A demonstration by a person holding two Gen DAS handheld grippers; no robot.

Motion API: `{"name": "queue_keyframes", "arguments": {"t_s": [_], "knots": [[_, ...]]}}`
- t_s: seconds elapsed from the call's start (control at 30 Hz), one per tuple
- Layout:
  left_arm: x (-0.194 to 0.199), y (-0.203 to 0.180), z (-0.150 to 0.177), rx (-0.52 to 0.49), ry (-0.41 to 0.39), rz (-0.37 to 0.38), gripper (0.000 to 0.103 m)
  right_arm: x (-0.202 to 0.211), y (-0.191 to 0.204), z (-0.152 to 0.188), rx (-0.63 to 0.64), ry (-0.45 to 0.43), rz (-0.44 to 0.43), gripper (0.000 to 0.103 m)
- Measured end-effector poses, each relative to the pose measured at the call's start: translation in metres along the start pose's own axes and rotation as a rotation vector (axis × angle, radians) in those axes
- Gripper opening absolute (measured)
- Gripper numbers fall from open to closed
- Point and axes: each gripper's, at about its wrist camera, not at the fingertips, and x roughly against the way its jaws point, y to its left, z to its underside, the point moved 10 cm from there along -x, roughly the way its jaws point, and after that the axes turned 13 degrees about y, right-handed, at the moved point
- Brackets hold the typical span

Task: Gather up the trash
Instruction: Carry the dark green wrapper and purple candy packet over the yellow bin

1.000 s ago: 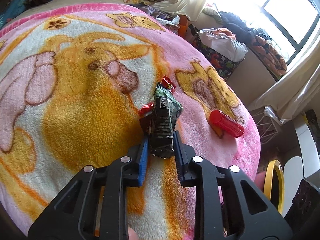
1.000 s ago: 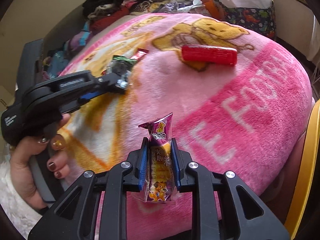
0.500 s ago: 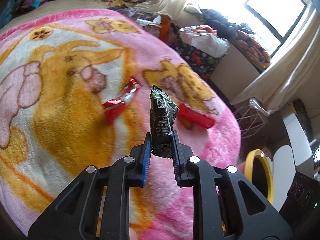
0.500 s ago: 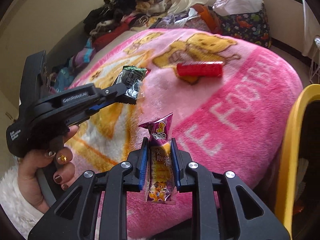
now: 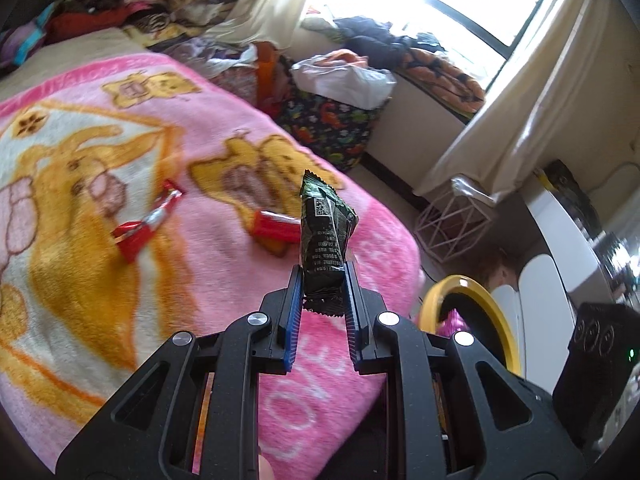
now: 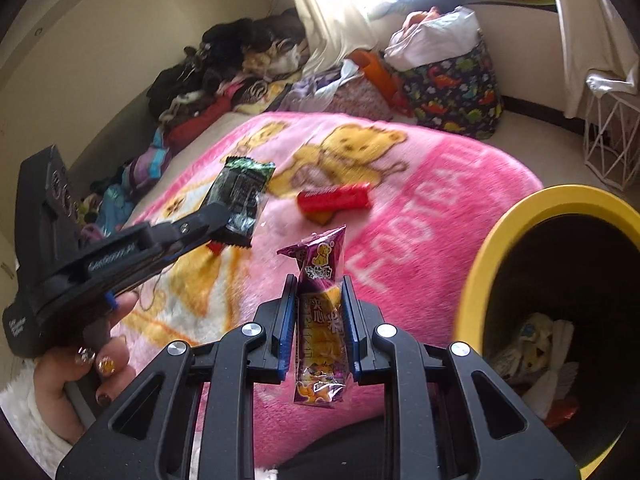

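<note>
My left gripper [image 5: 322,280] is shut on a dark green snack wrapper [image 5: 324,232] and holds it above the pink blanket [image 5: 224,264]; it also shows in the right wrist view [image 6: 236,224] with the wrapper [image 6: 242,196]. My right gripper [image 6: 318,296] is shut on a purple snack packet [image 6: 320,312], held upright beside the yellow-rimmed bin [image 6: 476,280]. A red packet [image 6: 334,199] lies on the blanket, partly hidden behind the green wrapper in the left wrist view [image 5: 274,222]. A red twisted wrapper [image 5: 148,220] lies further left.
The bin holds crumpled trash [image 6: 532,352]; its rim also shows in the left wrist view [image 5: 492,320]. A dinosaur-print bag [image 6: 456,88] with clothes, a white wire basket [image 6: 612,132] and piles of clothes [image 6: 224,68] stand beyond the bed.
Both grippers have lifted and swung right with their wrappers toward the bed's edge. The yellow bin has come much closer in the right wrist view. The red twisted wrapper stays on the blanket.
</note>
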Motion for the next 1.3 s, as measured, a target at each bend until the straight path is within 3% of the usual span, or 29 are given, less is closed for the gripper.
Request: {"name": "queue_keyframes", "arguments": {"t_s": [0.5,1.3], "knots": [[0.007,-0.063,0.013,-0.132,0.002,0.072,0.014,0.05,-0.052,-0.009,-0.103,-0.114,0.053,0.021],[0.007,-0.122,0.031,-0.271,0.014,0.131,0.014,0.102,-0.104,-0.003,-0.205,-0.215,0.113,0.021]]}}
